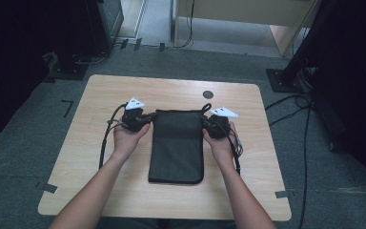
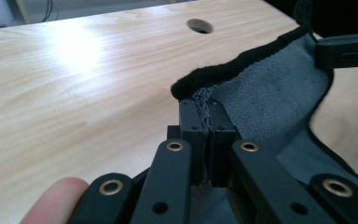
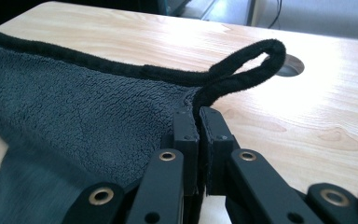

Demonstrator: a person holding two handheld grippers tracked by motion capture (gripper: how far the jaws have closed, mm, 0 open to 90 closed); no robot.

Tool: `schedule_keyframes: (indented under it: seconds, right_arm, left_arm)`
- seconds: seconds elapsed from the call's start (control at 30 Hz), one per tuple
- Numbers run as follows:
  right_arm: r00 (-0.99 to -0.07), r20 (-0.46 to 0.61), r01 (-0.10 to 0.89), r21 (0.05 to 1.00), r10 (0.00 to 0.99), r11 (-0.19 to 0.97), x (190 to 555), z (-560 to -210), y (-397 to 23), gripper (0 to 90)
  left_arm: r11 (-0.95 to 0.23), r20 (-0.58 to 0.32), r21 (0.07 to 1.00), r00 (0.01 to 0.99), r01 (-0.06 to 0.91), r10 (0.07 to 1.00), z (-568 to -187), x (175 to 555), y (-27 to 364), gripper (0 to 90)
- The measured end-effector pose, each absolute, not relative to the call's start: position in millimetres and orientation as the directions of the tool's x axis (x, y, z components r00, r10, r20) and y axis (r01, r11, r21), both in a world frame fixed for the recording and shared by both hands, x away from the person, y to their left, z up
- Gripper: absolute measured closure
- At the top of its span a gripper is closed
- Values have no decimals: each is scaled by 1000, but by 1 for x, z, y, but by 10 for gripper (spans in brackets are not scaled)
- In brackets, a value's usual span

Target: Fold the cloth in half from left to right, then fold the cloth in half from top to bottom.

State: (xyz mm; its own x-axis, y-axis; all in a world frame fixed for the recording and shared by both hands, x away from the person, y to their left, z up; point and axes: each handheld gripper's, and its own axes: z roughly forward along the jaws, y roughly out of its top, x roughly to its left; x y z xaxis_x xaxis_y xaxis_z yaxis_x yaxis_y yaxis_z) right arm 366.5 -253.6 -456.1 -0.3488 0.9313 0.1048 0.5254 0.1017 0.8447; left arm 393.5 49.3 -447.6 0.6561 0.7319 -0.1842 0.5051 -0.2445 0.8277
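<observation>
A dark grey towel (image 1: pixel 177 145) with black edging lies folded lengthwise on the wooden table (image 1: pixel 100 157). My left gripper (image 1: pixel 145 119) is shut on the towel's far left corner (image 2: pixel 205 100), the cloth pinched between its jaws. My right gripper (image 1: pixel 207 125) is shut on the far right corner (image 3: pixel 193 100), just below the black hanging loop (image 3: pixel 249 60). Both corners are lifted a little off the table and the far edge (image 3: pixel 98 63) hangs between them. In the left gripper view the other gripper (image 2: pixel 349 49) shows at the far side of the towel.
A round cable hole (image 1: pixel 208 94) sits in the table behind the towel. Cables (image 1: pixel 106 138) trail from both grippers. Dark stands (image 1: pixel 290 71) and floor cables (image 1: pixel 305 124) surround the table.
</observation>
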Motion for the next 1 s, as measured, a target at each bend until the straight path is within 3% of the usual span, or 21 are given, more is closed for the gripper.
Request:
schedule_keyframes:
  seconds: [0.27,0.53,1.0]
  right_arm:
    - [-394,77,497,856,916,142,316,-461,-248,864]
    - [-432,53,478,860,901,178,274,-470,-250,864]
    - [-494,86,526,822,865,219,233,-497,-251,858]
  left_arm:
    - [-303,-120,840,700,449,704,-450,345,54,886]
    - [-305,-118,850,720,429,684,-457,308,57,886]
    - [-385,-94,814,752,436,653,-487,268,64,883]
